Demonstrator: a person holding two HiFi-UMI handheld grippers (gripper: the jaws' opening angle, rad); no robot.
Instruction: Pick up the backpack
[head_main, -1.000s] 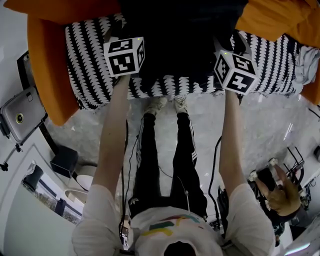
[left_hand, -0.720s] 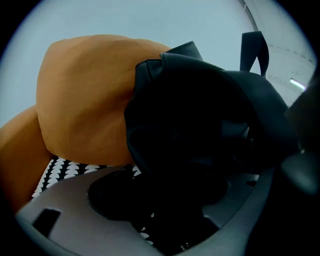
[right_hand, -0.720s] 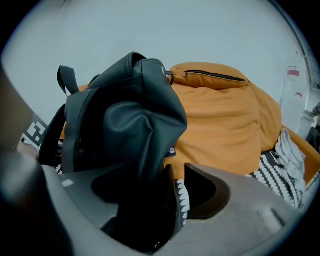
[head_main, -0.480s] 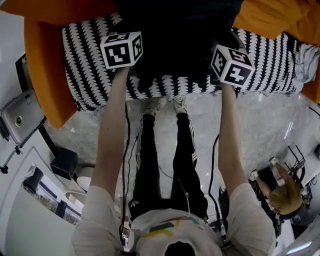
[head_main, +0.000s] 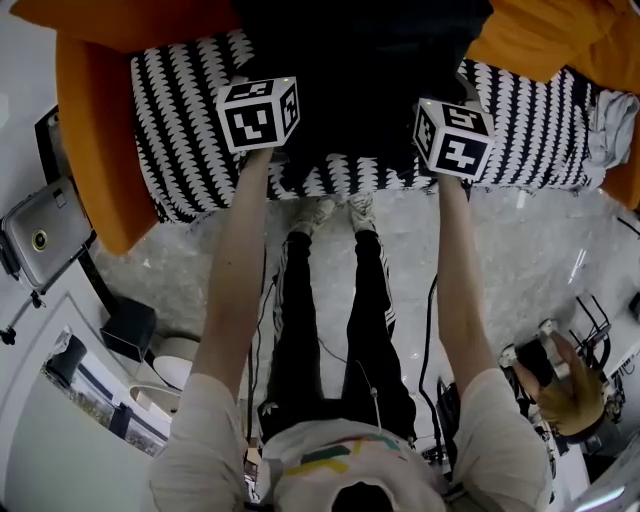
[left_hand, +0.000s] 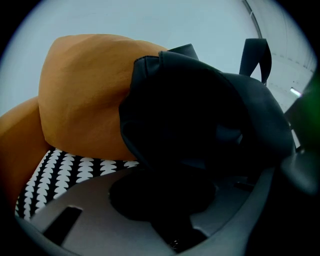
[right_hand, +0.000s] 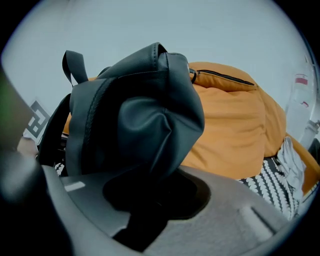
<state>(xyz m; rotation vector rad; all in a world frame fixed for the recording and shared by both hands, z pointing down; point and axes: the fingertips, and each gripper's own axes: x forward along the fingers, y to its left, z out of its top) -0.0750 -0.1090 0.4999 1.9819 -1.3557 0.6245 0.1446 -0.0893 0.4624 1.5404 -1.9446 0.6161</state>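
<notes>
My backpack (head_main: 360, 80) stands upright on the black-and-white patterned seat (head_main: 180, 130) of an orange sofa (head_main: 95, 150), its back against the orange cushion (left_hand: 85, 100) behind it. Its long axis runs from the seat up to its top, where the carry loop (right_hand: 72, 65) sticks straight up; the body tilts a little back into the cushion. In the head view it fills the dark middle of the seat, reaching away from me between my two outstretched arms.

My left tongs (left_hand: 167, 200) have just been closing and are now clenched on the lower left side of the backpack. In the left gripper view the black material runs down into the jaws and fills the gap between them. My right tongs (right_hand: 147, 202) have likewise just been closing and are grasping the lower right side. In the right gripper view the dark leather is bunched into a fold that drops straight into the jaws. Both tongs point down and forward at the bag, one on each flank, roughly level with each other. The bottom of the backpack is hidden by my tongs, so I cannot tell whether it is off the seat.
</notes>
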